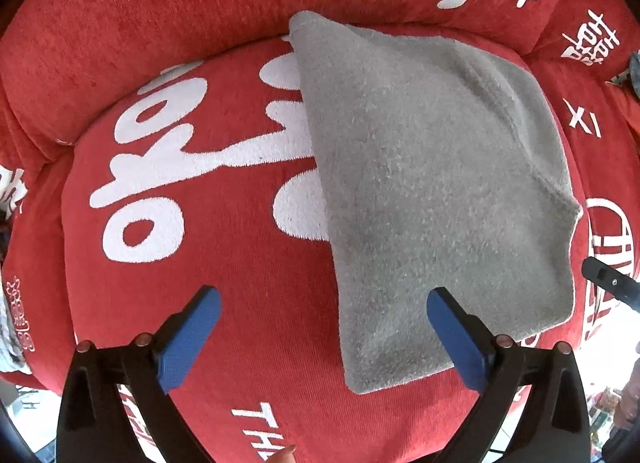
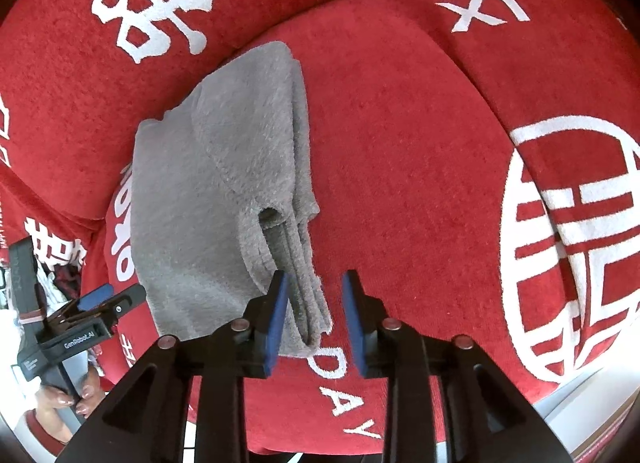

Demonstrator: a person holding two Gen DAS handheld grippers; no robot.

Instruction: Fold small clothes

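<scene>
A grey fleecy garment (image 1: pixel 432 191) lies folded on a red sofa seat (image 1: pixel 248 303) printed with white characters. In the left wrist view my left gripper (image 1: pixel 324 297) points down over the garment's near left corner. Its jaws stand wide open, one blue pad (image 1: pixel 456 339) above the cloth and the other above bare cushion. In the right wrist view the garment (image 2: pixel 208 191) shows layered folded edges. Its near corner lies between the jaws of my right gripper (image 2: pixel 316 277), which is open, with a gap beside the right pad. The left gripper (image 2: pixel 100 303) shows at the left edge.
The red backrest (image 1: pixel 160 15) rises behind the seat. A second seat cushion (image 2: pixel 560 143) with a white round emblem lies to the right across a seam. A hand (image 2: pixel 68 403) holds the left gripper's handle. Pale floor shows past the seat's front edge (image 2: pixel 580 395).
</scene>
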